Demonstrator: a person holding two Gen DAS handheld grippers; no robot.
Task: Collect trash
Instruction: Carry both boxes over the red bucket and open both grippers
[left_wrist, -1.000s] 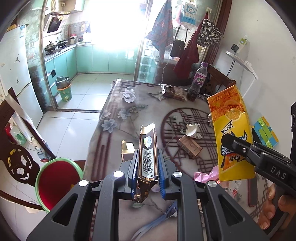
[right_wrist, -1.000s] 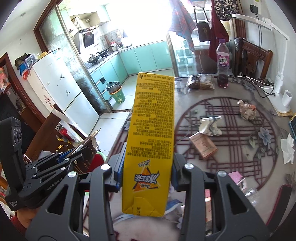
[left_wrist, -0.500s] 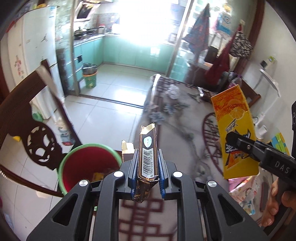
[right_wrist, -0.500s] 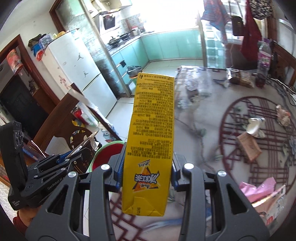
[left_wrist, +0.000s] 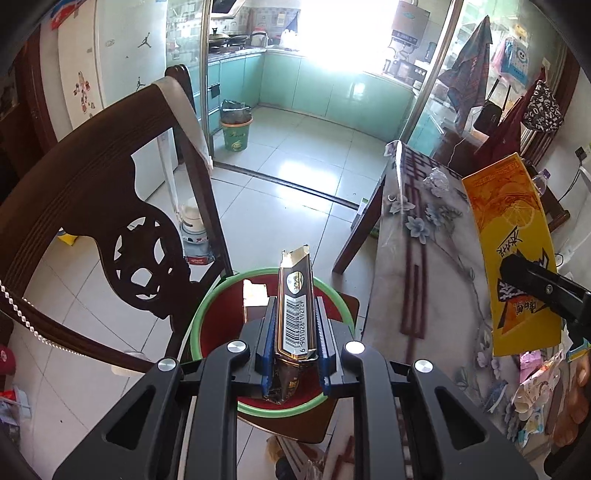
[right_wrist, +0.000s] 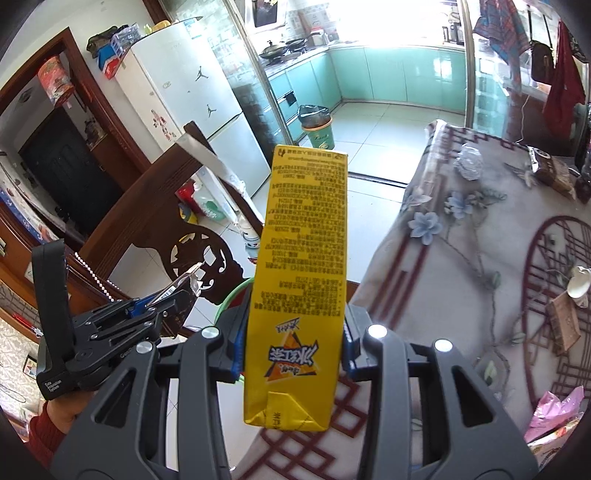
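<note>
My left gripper (left_wrist: 293, 325) is shut on a dark snack wrapper (left_wrist: 294, 295) with a barcode and holds it right above a red bin with a green rim (left_wrist: 218, 325) on the floor by the table. My right gripper (right_wrist: 291, 339) is shut on a tall yellow drink carton (right_wrist: 303, 258) over the table's left edge; the carton also shows in the left wrist view (left_wrist: 513, 251). The left gripper (right_wrist: 162, 299) shows in the right wrist view, to the left of the carton, and the bin rim (right_wrist: 231, 295) peeks out behind the carton.
A carved dark wooden chair (left_wrist: 92, 206) stands left of the bin. The flowered table (right_wrist: 461, 258) holds a crumpled wrapper (right_wrist: 469, 160), a small brown box (right_wrist: 563, 323), a white scrap (right_wrist: 578, 286) and a pink bag (right_wrist: 554, 410). A green kitchen bin (left_wrist: 234, 129) stands farther off.
Both grippers have swung left, off the table. The left gripper with the wrapper has come from above the tablecloth to above the red bin. Both grips are unchanged.
</note>
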